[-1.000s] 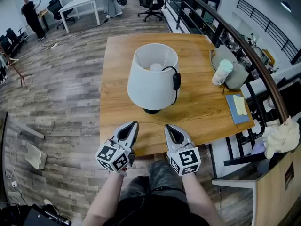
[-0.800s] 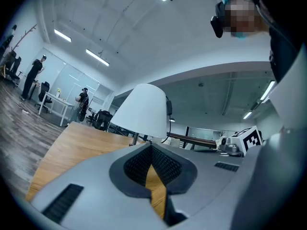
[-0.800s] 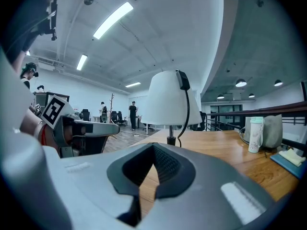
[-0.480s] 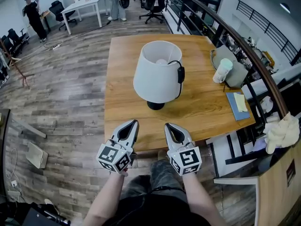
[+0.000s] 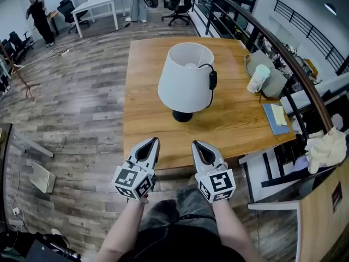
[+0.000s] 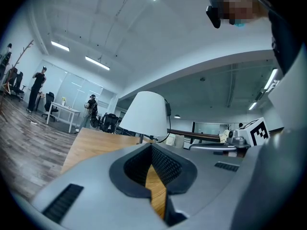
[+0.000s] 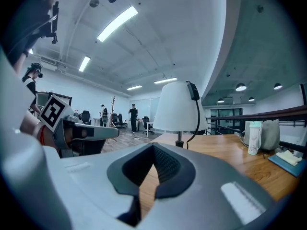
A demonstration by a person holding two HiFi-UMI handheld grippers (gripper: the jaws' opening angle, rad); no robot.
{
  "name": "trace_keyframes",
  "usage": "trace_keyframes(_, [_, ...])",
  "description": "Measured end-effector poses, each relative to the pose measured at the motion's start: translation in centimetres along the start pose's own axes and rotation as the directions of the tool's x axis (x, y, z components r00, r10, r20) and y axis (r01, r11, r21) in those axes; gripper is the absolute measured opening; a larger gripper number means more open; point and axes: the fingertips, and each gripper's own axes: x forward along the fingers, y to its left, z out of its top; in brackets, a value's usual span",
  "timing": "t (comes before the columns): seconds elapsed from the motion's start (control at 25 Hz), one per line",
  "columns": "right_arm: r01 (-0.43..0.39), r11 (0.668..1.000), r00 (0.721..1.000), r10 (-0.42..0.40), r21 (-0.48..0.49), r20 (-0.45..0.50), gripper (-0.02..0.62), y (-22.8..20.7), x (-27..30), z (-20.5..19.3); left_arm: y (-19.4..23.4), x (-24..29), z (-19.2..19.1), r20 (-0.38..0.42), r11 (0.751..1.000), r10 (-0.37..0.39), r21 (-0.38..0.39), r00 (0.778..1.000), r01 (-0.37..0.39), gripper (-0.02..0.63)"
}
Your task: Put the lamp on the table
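Standing upright near the middle of the wooden table [image 5: 147,130], a white-shaded lamp [image 5: 185,78] is resting on its dark base, untouched. The left gripper [image 5: 153,142] and right gripper [image 5: 195,144] are hovering side by side at the table's near edge, pointing at the lamp, each with jaws pressed together on nothing
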Motion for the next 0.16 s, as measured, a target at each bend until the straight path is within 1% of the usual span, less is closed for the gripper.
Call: trace_keyframes(0.16, [0.001,1.000,1.000,-0.001,-0.005,0.001,0.006,0.20,-0.22,0.15,0.22,-0.33,-0.17,0.002,1.000,0.011,-0.005,1.000,-0.011,-0.003])
